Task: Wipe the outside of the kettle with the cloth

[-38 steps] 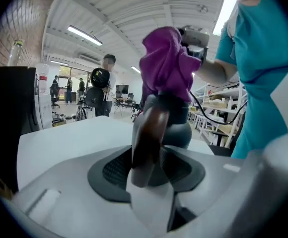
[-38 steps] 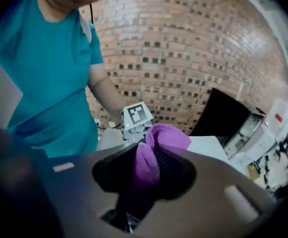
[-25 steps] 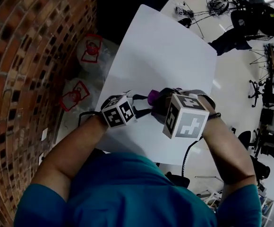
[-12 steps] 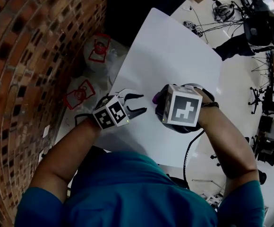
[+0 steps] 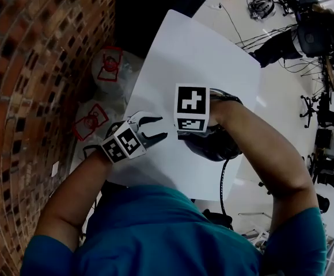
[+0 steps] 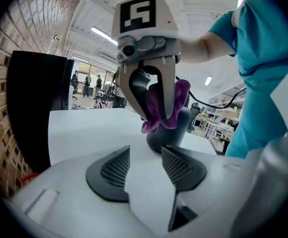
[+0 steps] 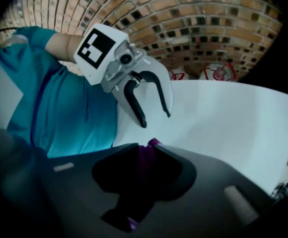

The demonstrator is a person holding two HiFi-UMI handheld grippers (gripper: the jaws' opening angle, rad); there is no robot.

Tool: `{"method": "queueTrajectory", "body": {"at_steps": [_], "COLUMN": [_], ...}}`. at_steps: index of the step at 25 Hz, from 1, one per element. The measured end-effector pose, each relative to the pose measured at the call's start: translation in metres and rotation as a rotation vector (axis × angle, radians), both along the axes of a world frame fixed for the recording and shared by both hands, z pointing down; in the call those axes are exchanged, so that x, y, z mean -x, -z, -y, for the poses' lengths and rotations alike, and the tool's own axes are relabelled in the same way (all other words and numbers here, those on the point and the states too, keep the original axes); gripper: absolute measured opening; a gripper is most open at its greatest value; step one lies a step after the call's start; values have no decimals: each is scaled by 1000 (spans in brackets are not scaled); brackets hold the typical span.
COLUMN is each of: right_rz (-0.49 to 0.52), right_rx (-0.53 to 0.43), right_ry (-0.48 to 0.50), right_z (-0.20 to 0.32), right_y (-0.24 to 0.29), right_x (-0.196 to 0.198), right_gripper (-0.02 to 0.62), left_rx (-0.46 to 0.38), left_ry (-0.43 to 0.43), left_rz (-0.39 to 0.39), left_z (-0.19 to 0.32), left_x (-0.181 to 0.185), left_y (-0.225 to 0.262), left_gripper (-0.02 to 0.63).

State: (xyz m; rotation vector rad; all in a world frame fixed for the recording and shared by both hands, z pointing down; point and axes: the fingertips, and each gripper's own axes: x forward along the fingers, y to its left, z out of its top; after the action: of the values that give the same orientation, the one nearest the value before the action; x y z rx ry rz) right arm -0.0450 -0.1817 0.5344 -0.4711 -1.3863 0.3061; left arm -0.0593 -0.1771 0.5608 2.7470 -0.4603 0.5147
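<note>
The dark kettle (image 5: 216,145) stands near the front edge of the white table (image 5: 201,56). My right gripper (image 6: 159,117) points steeply down, shut on the purple cloth (image 6: 180,99), and holds it against the top of the kettle (image 6: 168,135). In the head view its marker cube (image 5: 191,108) hides its jaws. Purple cloth (image 7: 144,160) shows between the dark jaws in the right gripper view. My left gripper (image 5: 162,127) hovers just left of the kettle, open, with nothing between its fingers (image 6: 115,167). It also faces the right gripper view as the left gripper (image 7: 154,114).
A brick wall (image 5: 34,68) runs along the left. White bags with red marks (image 5: 109,65) lie on the floor beside the table. A black cable (image 5: 221,183) hangs from the table's near edge. A black panel (image 6: 35,98) stands at the table's far end. Chairs and equipment (image 5: 322,33) fill the right.
The right gripper has tipped downward and sunk with the cloth onto the kettle. The left gripper has drawn back to the left, away from the kettle and cloth.
</note>
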Motion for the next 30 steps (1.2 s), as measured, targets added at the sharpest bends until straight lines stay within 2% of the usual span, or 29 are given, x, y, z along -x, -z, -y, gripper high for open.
{"method": "queueTrajectory", "body": {"at_steps": [2, 4, 7, 8, 10, 13, 17, 19, 21, 22, 26, 30], "right_rz": [85, 289, 634, 718, 820, 889, 934, 955, 955, 957, 995, 971], "right_rx": [15, -23, -113, -154, -252, -364, -405, -421, -439, -446, -460, -483], "right_ry": [-84, -205, -362, -387, -426, -488, -480, -470, -478, -494, -618, -711], "right_z": [6, 16, 26, 27, 25, 15, 3, -1, -4, -5, -7, -16], "right_y": [3, 28, 84, 100, 120, 127, 130, 133, 133, 132, 128, 112], "right_x": [7, 13, 0, -10, -33, -60, -74, -85, -103, -114, -153, -190], "right_gripper": [89, 86, 86, 86, 86, 86, 86, 86, 84, 84, 81, 78], "left_rx": [1, -12, -47, -61, -91, -115, -161, -168, -163, -159, -147, -140], "left_ry": [-7, -23, -64, -85, -144, -251, -340, -338, -327, -326, -327, -331], "left_rz": [6, 5, -7, -10, 1, 53, 147, 191, 219, 227, 257, 284], "left_z": [-3, -3, 1, 2, 5, 5, 6, 9, 13, 13, 14, 14], "left_x": [1, 0, -13, -22, -39, -63, -90, -97, -100, -100, -98, -97], "left_y": [1, 8, 23, 29, 37, 33, 30, 26, 24, 23, 23, 22], "left_gripper": [176, 176, 176, 176, 176, 176, 176, 160, 106, 106, 107, 107]}}
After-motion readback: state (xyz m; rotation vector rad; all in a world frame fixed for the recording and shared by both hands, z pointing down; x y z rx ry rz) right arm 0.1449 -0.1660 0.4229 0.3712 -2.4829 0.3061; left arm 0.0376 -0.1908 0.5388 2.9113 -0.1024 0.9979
